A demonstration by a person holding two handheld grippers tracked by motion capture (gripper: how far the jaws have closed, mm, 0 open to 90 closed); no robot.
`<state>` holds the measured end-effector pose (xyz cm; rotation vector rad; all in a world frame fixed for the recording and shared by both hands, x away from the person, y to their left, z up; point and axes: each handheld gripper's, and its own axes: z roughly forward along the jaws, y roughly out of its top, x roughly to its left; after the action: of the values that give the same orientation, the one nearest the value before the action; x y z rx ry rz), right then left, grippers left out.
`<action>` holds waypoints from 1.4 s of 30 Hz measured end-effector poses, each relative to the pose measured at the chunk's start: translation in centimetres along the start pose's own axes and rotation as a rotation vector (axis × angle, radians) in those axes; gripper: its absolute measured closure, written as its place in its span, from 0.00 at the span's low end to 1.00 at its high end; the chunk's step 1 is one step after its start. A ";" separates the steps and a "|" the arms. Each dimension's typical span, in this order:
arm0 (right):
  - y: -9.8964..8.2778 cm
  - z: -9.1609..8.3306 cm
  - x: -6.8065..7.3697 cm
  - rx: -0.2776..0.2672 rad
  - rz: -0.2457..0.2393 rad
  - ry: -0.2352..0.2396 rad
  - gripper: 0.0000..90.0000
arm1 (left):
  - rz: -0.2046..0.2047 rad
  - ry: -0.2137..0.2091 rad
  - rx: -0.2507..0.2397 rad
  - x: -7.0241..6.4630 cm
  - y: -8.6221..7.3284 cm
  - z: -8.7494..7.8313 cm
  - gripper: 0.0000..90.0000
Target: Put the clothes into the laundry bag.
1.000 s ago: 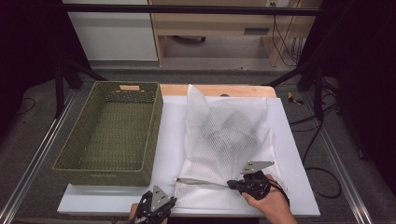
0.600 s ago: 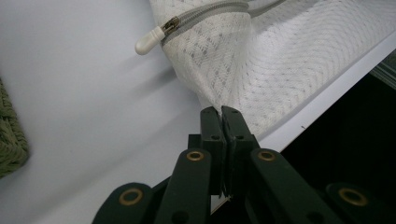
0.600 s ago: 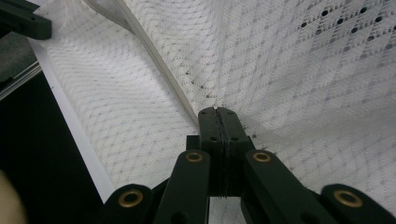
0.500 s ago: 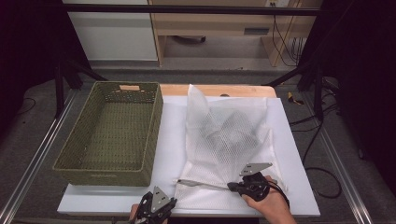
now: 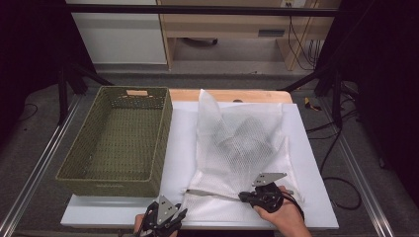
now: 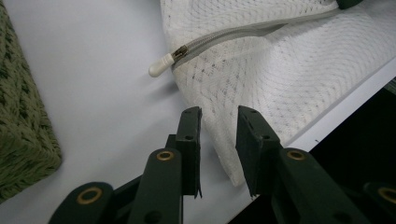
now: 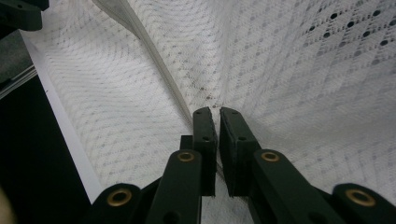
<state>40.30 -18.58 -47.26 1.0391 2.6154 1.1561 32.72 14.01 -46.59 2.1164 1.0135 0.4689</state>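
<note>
left hand: low at the near table edge in the high view, left gripper [image 5: 184,213] pointing forward-right toward the near-left corner of the mesh laundry bag [image 5: 237,148]; fingers wrapped round the gripper body, mostly cut off by the picture's bottom edge.
left claw: jaws have just been opening; now parted by a clear gap in the left gripper view [image 6: 218,128], nothing pinched. The bag's edge lies under and beyond the gap, pads not pressing on it.
right hand: right hand [image 5: 279,215] comes in from the bottom, right gripper [image 5: 241,196] lying low and pointing left along the bag's near edge, grey plate on top.
right claw: jaws have just eased open a little; a narrow slit stands between the pads in the right gripper view [image 7: 218,128], and the bag's mesh by the zipper tape [image 7: 154,60] runs into it. Cannot tell if the pads press on the cloth.
bag: flat on the white table sheet [image 5: 183,133], right of the green woven basket [image 5: 118,138], well apart from it; something dark and blurred shows inside through the mesh.
zipper: pull [image 6: 163,65] with white tip at the zip's left end, resting on the sheet, just ahead of the left jaws, not touched.
change from earlier: left gripper sits a bit farther right, closer to the bag's corner; bag, basket and right hand unchanged.
</note>
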 end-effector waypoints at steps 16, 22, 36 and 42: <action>0.7 -1.1 0.6 -0.126 -0.042 -0.038 0.63 | -0.026 0.025 -0.033 0.2 0.3 0.2 0.60; 0.9 -1.2 0.9 -0.151 -0.061 -0.050 0.56 | -0.052 -0.003 -0.042 0.4 0.4 0.6 0.55; 1.2 -1.1 1.2 -0.180 -0.068 -0.082 0.34 | -0.119 -0.065 -0.056 0.9 0.7 1.8 0.32; 1.4 -1.0 1.3 -0.220 -0.072 -0.092 0.18 | -0.122 -0.080 -0.060 1.0 0.7 2.2 0.27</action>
<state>39.77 -17.74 -45.34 0.9237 2.3704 1.3107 34.98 13.48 -47.48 1.9912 1.0628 0.3475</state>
